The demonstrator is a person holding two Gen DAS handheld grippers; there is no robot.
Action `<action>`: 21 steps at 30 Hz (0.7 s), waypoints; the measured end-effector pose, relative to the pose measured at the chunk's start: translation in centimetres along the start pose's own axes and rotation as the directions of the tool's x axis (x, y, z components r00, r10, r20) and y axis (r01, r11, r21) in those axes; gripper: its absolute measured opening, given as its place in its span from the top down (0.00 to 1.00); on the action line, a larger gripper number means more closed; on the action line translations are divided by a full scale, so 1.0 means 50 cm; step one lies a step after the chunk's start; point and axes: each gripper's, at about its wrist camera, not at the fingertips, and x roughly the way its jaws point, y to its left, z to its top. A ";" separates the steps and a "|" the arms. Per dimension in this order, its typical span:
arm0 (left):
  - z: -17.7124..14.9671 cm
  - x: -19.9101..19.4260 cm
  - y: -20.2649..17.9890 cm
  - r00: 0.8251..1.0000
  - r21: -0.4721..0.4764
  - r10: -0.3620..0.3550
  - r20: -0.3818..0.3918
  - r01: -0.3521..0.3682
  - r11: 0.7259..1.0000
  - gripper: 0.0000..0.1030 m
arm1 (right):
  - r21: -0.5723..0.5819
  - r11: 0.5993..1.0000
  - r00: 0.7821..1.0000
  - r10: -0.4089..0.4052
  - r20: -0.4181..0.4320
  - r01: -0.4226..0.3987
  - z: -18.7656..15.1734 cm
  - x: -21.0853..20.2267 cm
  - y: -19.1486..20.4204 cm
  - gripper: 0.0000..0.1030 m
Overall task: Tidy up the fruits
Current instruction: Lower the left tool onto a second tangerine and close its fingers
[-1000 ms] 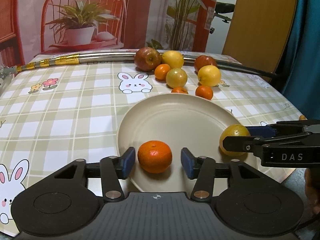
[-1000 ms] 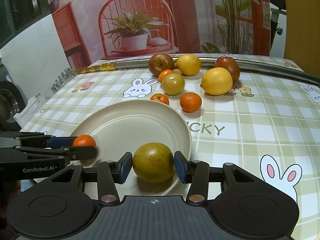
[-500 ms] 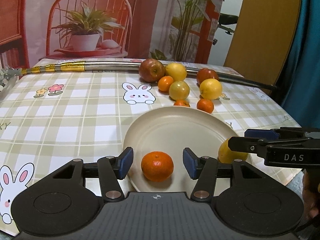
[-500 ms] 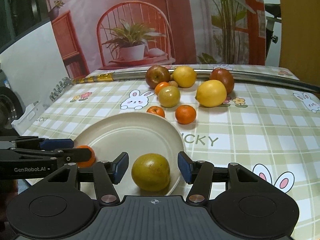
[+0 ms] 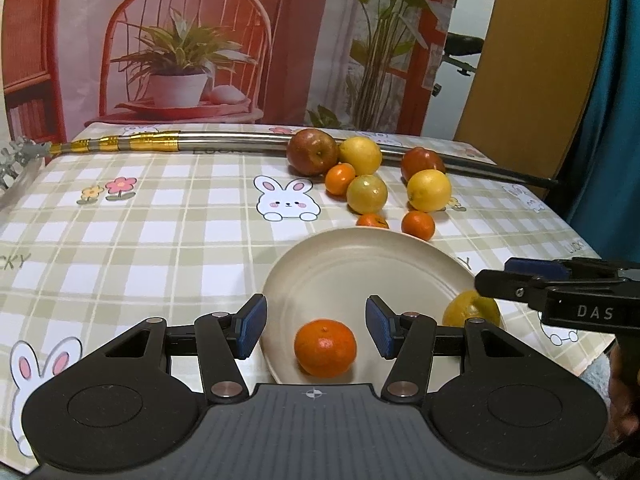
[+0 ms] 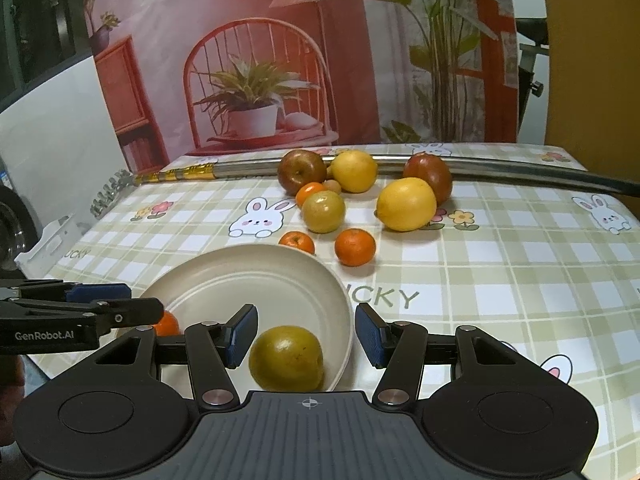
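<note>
Between the spread blue pads of our left gripper [image 5: 316, 327] sits a mandarin [image 5: 325, 347] on the near part of the cream plate [image 5: 360, 256], touching neither pad. Our right gripper [image 6: 305, 330] also stands wide open around a yellow-green citrus [image 6: 285, 358], which rests just inside the plate's near right rim; both pads are clear of it. From the right wrist view, the left gripper's fingers cover most of the mandarin, and from the left wrist view the citrus is half hidden behind our own finger and the right gripper. The plate's near edge is cut off by the gripper bodies in both views. Bare plate lies beyond both fruits up to its far rim. Just past that rim lie two small mandarins [image 6: 355, 247], one partly hidden by the rim. Farther from the plate cluster lemons [image 6: 406, 204] and two apples [image 6: 302, 171] against a metal pole [image 6: 500, 168] crossing the checked tablecloth [image 6: 520, 264].
</note>
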 end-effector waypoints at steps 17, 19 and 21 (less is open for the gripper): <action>0.173 0.094 -0.011 0.987 -0.001 -0.121 -0.102 0.122 0.993 0.45 | -0.010 0.997 0.991 -0.081 0.103 0.083 0.143 0.021 -0.086 0.51; 0.184 0.127 -0.016 0.980 -0.024 -0.146 -0.136 0.144 0.989 0.45 | -0.011 0.996 0.990 -0.086 0.111 0.088 0.160 0.030 -0.097 0.51; 0.193 0.158 -0.020 0.974 -0.029 -0.153 -0.165 0.150 0.988 0.45 | -0.007 0.996 0.989 -0.088 0.116 0.090 0.174 0.040 -0.109 0.51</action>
